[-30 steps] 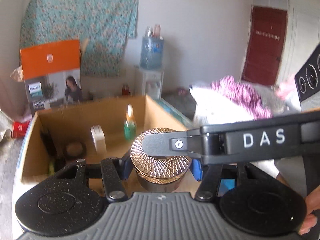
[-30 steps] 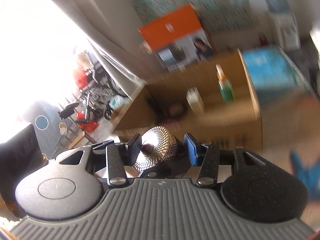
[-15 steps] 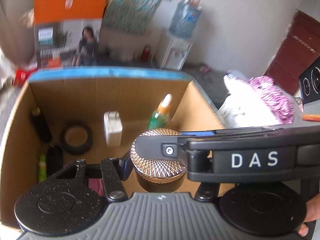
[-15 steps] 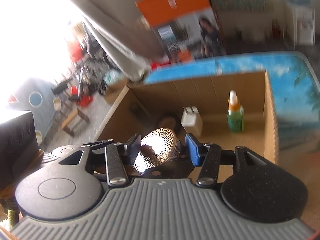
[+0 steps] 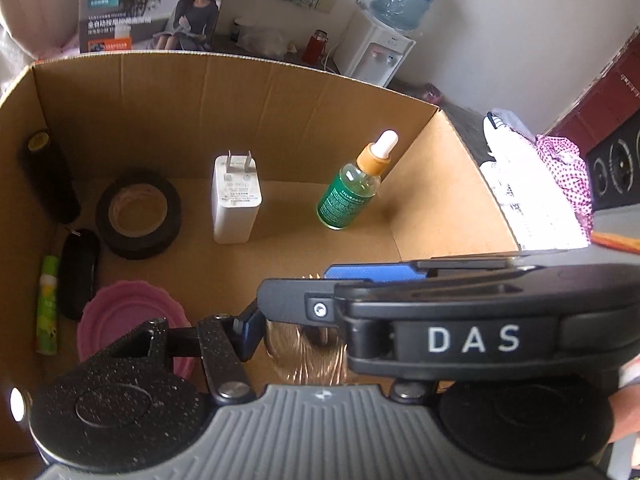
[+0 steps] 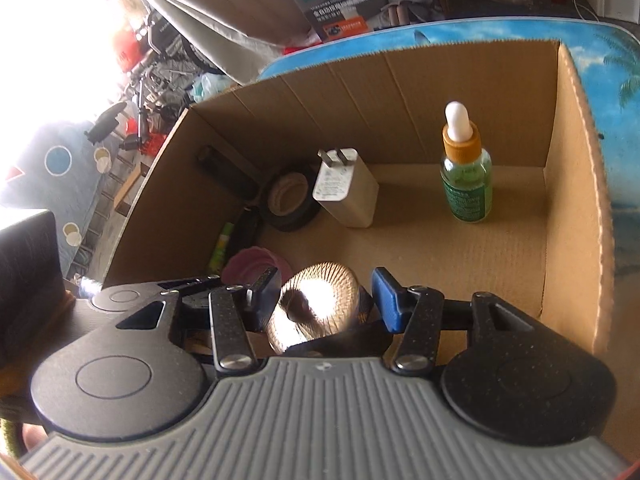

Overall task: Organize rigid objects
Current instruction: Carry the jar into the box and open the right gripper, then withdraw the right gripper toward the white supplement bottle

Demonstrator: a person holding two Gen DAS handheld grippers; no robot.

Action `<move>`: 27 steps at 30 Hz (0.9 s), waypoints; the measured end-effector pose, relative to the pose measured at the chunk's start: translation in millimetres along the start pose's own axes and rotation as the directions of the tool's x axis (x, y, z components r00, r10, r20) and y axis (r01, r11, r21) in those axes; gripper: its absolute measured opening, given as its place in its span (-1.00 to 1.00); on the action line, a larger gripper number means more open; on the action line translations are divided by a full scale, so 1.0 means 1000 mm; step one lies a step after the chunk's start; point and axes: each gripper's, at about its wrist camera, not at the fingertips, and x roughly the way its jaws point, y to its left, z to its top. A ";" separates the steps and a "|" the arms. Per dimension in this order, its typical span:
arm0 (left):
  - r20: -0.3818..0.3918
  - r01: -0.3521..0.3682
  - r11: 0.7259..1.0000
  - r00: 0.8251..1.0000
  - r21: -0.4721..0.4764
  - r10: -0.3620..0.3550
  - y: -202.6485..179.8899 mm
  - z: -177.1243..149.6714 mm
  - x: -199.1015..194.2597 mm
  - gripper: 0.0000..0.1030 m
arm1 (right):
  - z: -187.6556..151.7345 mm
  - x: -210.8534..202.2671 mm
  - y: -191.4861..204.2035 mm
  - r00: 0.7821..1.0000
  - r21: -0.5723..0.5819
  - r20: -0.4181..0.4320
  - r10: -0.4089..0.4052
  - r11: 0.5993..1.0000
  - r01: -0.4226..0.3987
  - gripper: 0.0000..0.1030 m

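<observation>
Both claws reach into an open cardboard box (image 5: 120, 92), and between them sits a jar with a ribbed gold lid (image 6: 316, 304), low over the near part of the box floor. In the right wrist view the right claw (image 6: 326, 300) has its blue pads on either side of the jar, the left one against the lid and the right one close by its edge, so it appears to hold the jar. In the left wrist view the left claw (image 5: 304, 332) is partly covered by the other tool's black arm marked DAS; only its left pad shows, beside the blurred gold lid, and I cannot tell how far it is spread.

On the box floor, a white charger (image 5: 236, 200) stands upright near the back wall, with a green dropper bottle (image 5: 352, 192) standing to its right. A roll of black tape (image 5: 138, 212) lies left of the charger. A pink lid (image 5: 128, 320) lies by the near left side, with a dark case (image 5: 78, 272) and a green tube (image 5: 47, 304) along the left wall.
</observation>
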 end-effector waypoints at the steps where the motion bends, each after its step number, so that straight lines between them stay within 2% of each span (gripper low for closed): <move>1: 0.001 0.012 1.000 1.000 -0.007 -0.012 -0.001 0.000 -0.001 0.15 | 0.000 -0.001 0.000 1.000 0.001 0.007 0.004 1.000 -0.004 0.00; 8: 0.040 -0.002 1.000 0.999 0.019 0.001 -0.010 -0.003 -0.010 0.38 | 0.001 -0.013 0.007 0.996 -0.042 0.094 0.008 0.999 -0.004 0.02; 10: 0.078 0.001 0.999 0.997 0.039 -0.004 -0.015 -0.005 -0.019 0.45 | -0.003 -0.023 0.010 0.990 -0.047 0.142 0.025 0.999 -0.019 0.05; 13: 0.154 -0.015 0.996 0.988 0.085 0.002 -0.025 -0.012 -0.036 0.55 | -0.015 -0.048 0.016 0.971 -0.044 0.234 0.039 0.999 -0.030 0.21; 16: 0.234 -0.037 0.989 0.972 0.142 0.003 -0.039 -0.022 -0.059 0.70 | -0.037 -0.080 0.021 0.939 -0.025 0.341 0.050 0.999 -0.044 0.39; 21: 0.326 -0.054 0.967 0.945 0.248 -0.031 -0.065 -0.045 -0.100 0.81 | -0.086 -0.135 0.033 0.858 -0.015 0.513 0.033 0.999 -0.029 0.71; 24: 0.358 -0.061 0.948 0.932 0.311 -0.057 -0.077 -0.063 -0.118 0.90 | -0.118 -0.163 0.039 0.813 -0.004 0.583 0.006 1.000 -0.005 0.93; 27: 0.387 -0.086 0.933 0.920 0.349 -0.060 -0.084 -0.086 -0.133 0.96 | -0.144 -0.177 0.046 0.795 0.000 0.607 -0.008 1.000 0.010 0.97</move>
